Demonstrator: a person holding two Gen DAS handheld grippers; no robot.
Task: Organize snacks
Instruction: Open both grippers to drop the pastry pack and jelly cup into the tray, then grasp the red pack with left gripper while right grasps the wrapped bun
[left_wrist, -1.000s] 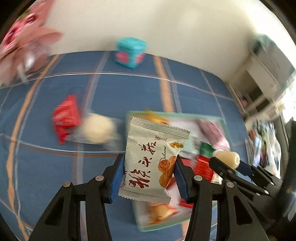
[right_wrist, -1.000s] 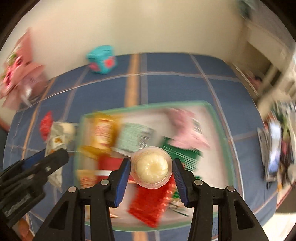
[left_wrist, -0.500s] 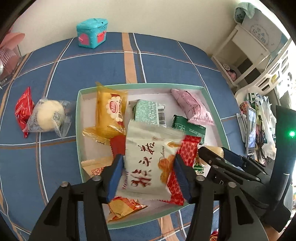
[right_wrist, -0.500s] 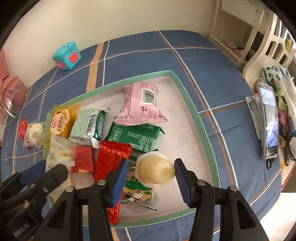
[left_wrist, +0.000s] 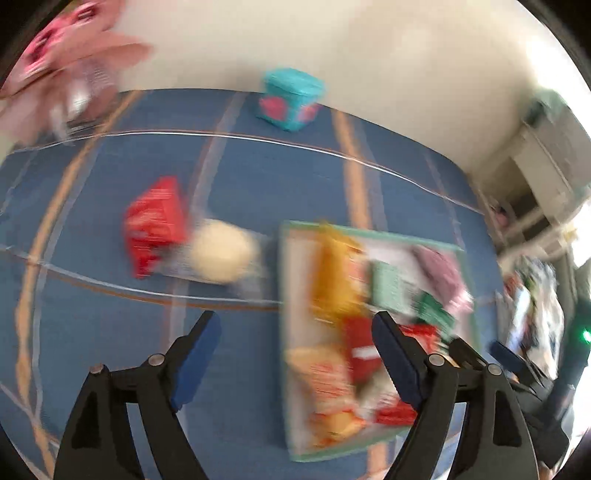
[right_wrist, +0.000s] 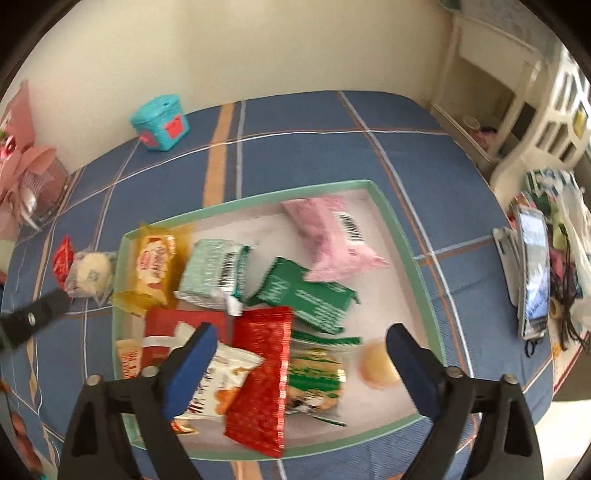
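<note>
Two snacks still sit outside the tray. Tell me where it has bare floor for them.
Tray: bare floor along the right wall, beside the pink packet, and a strip along the far wall. The near right corner, past the round jelly cup, is also free. Left and near-left are crowded with overlapping packets.

1. Your left wrist view looks forward and down along its hand-held gripper (left_wrist: 295, 362), fingers spread at the bottom edge, over the blue plaid worktop (left_wrist: 258, 177). It is blurred throughout.
2. It faces the wall, with the green-rimmed tray (left_wrist: 286, 332) low and right of centre.
3. Your right wrist view looks down from above its own hand-held gripper (right_wrist: 299, 365), close over the tray (right_wrist: 402, 236), which fills the middle.
4. You get both views sharing the tray, the teal box (left_wrist: 290, 99) (right_wrist: 160, 122) by the wall and the red packet (left_wrist: 155, 225) (right_wrist: 62, 256) left of the tray.
</note>
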